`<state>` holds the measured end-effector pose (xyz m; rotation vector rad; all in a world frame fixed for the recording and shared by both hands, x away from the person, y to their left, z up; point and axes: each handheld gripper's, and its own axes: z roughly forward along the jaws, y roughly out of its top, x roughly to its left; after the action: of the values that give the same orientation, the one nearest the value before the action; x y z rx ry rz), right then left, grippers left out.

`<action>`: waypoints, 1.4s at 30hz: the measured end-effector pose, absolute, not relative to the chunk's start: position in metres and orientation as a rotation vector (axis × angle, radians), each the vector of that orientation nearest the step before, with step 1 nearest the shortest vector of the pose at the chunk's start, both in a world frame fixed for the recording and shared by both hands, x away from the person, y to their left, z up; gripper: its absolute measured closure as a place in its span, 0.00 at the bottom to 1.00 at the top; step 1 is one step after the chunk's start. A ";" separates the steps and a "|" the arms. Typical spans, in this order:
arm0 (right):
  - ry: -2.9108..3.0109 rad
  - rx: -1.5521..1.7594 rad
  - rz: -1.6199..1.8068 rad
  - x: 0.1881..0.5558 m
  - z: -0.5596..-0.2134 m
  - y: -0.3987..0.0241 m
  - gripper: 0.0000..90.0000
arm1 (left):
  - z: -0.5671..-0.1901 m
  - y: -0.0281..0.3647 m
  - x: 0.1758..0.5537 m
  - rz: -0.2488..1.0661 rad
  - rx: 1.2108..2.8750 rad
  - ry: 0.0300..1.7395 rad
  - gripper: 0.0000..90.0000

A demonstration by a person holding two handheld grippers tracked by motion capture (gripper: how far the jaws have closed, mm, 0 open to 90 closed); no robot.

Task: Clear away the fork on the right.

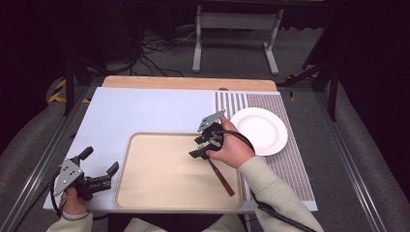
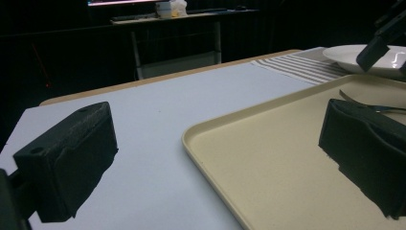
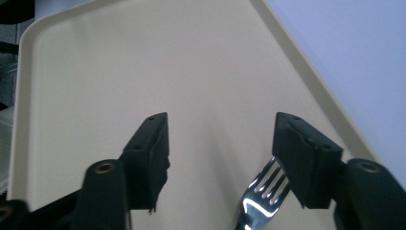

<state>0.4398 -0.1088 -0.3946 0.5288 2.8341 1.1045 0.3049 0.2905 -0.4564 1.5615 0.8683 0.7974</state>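
Fork (image 1: 220,175) lying on the tray (image 1: 145,193), tines under the right claw (image 3: 218,158), jaws apart, gripping nothing. Left claw (image 1: 109,176) apart, idle on the worktop. Likely next: close on the fork or withdraw.

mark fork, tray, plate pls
fork (image 1: 221,177): high view, on its brown handle.
tray (image 1: 159,193): high view, on its bare floor near the front rim.
plate (image 1: 259,129): high view, on its white centre.
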 end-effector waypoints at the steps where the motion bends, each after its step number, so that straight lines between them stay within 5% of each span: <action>1: 2.825 0.512 1.099 0.442 -0.397 -0.108 0.49 | -0.456 0.291 0.305 0.797 1.561 0.869 0.00; 5: 2.820 0.510 1.127 0.445 -0.402 -0.103 0.52 | -0.457 0.291 0.306 0.794 1.566 0.867 0.00; 20: 2.807 0.468 1.042 0.464 -0.429 -0.090 0.99 | -0.457 0.290 0.306 0.793 1.560 0.865 0.00; 42: 2.789 0.500 0.923 0.466 -0.434 -0.099 1.00 | -0.456 0.290 0.306 0.796 1.556 0.863 0.00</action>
<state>0.4658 -0.0995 -0.4345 0.5004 2.7894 0.9235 0.3064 0.2903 -0.4563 1.5561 0.8626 0.7956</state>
